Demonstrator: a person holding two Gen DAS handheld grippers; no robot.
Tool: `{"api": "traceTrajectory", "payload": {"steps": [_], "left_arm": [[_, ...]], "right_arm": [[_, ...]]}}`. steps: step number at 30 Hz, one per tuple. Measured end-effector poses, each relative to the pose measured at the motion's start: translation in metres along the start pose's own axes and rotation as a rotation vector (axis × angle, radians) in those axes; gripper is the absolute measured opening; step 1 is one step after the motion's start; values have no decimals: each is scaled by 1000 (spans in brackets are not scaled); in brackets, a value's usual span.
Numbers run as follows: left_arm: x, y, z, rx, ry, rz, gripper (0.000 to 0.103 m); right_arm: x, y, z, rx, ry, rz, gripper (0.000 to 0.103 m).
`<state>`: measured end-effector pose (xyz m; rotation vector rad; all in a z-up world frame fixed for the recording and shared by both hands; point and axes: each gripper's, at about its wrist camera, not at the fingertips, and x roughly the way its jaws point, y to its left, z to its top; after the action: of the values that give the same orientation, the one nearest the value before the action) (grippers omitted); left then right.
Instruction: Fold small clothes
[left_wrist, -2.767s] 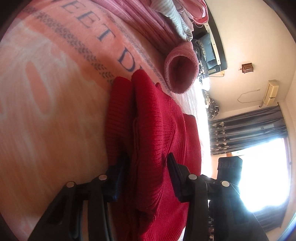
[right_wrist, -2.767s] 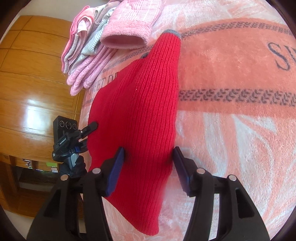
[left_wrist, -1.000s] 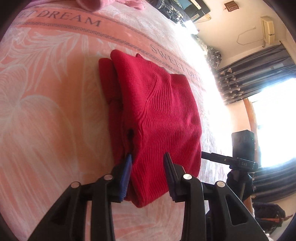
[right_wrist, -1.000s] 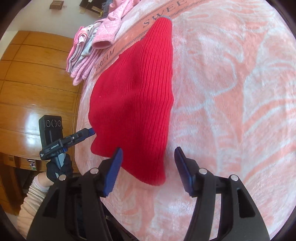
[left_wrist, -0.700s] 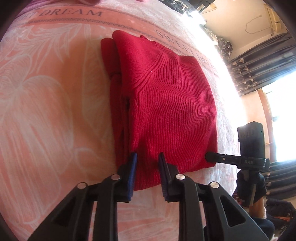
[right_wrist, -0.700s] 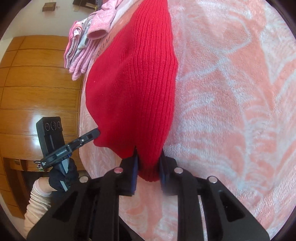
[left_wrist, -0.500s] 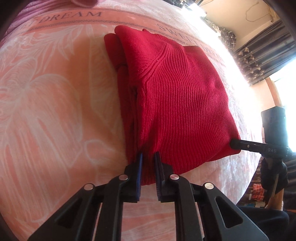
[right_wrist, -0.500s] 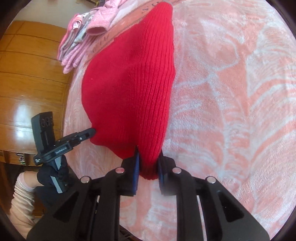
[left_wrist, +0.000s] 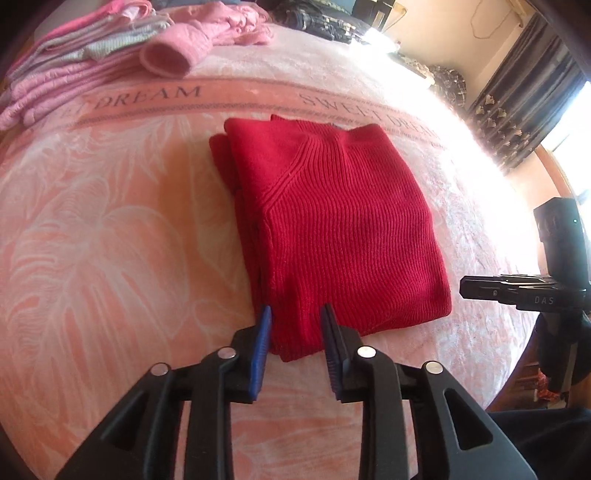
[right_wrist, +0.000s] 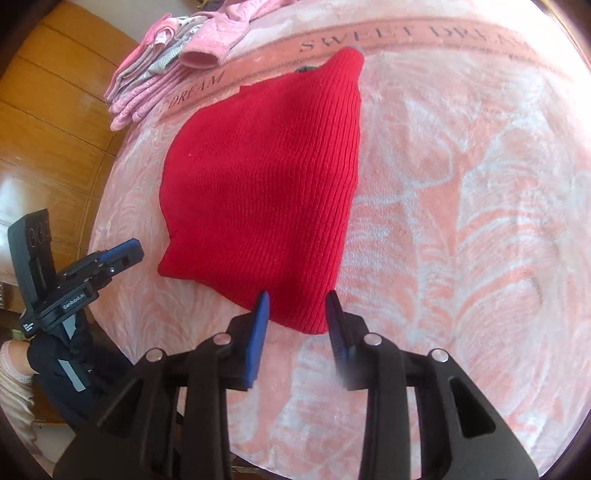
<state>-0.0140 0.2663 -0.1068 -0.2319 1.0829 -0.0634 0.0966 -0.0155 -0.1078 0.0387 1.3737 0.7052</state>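
- A pink blanket (left_wrist: 110, 229) with pale leaf patterns and a darker band lettered "SWEET DREAM" covers the whole bed surface in both views.
- A red knitted sweater (left_wrist: 340, 229) lies folded into a rough rectangle in the middle of the blanket, its far edge just touching the lettered band; in the left wrist view extra folded layers stick out along its left side.
- A pile of pink and striped clothes (left_wrist: 96, 62) sits at the far left of the bed, beyond the band and well apart from the sweater.
- The left gripper (left_wrist: 295, 332) is at the sweater's near edge, jaws parted, with the near-left corner of the knit lying between the blue pads, not pinched.
- The right gripper (right_wrist: 297, 317) is likewise spread apart, its pads either side of the sweater's near-right corner without clamping it.
- In the right wrist view the left gripper appears at the bed's left edge, held by a dark-gloved hand (right_wrist: 59, 354).
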Motion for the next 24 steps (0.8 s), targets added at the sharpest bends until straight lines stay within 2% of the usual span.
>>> {"api": "traceTrajectory", "payload": {"steps": [2, 4, 5, 6, 7, 9, 12, 14, 16, 19, 24], "left_arm": [[-23, -9, -5, 13, -46, 56, 45], [-43, -19, -9, 27, -95, 124, 53], [-54, -23, -12, 33, -123, 147, 60], [-63, -28, -15, 37, -148, 164, 66], [-73, -32, -19, 39, -174, 178, 68], [-93, -40, -26, 42, -231, 201, 73], [-117, -52, -35, 45, -304, 258, 83], [-130, -58, -42, 53, -350, 277, 85], [-140, -60, -47, 58, -379, 266, 86], [-149, -62, -55, 56, -388, 292, 90], [-154, -60, -67, 40, -405, 318, 91]], "right_arm": [[-19, 15, -3, -39, -20, -47, 44], [-37, 33, -8, -79, -47, -98, 55], [-46, 42, -12, -97, -64, -119, 57], [-55, 51, -15, -107, -82, -134, 61], [-63, 58, -19, -112, -98, -137, 66], [-75, 75, -26, -113, -141, -144, 70], [-90, 99, -44, -142, -208, -200, 78], [-99, 107, -55, -126, -258, -223, 81], [-103, 109, -65, -101, -298, -226, 87], [-102, 113, -81, -101, -334, -272, 90], [-97, 117, -100, -77, -365, -254, 91]]}}
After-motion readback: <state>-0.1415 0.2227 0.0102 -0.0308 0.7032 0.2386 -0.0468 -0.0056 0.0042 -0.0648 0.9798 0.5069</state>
